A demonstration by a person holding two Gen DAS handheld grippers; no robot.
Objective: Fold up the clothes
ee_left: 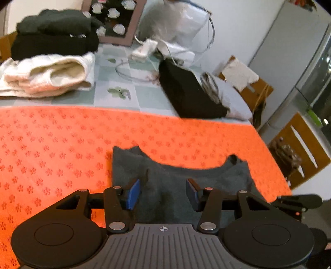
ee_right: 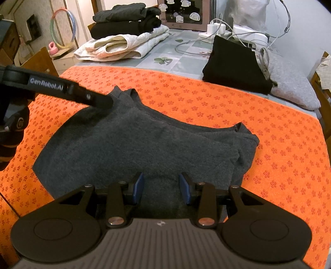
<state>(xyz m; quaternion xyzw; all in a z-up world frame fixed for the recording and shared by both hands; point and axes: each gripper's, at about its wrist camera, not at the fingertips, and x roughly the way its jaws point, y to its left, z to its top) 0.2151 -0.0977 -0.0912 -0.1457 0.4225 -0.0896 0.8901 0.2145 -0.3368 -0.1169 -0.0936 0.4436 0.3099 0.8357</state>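
I had the soft dark grey knitted garment (ee_right: 132, 144) lying partly folded on the orange flower-patterned mat (ee_right: 206, 99). Both the left gripper (ee_left: 163, 192) and right gripper (ee_right: 161, 188) stood apart over it, clamping nothing. It looked limp, light and grippy; I judged its doubled edges best to pinch.

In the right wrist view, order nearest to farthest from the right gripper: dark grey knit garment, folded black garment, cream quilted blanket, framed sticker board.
1. Dark grey knit garment, under the right gripper.
2. Folded black garment, right.
3. Cream quilted blanket, left.
4. Framed sticker board, back edge.
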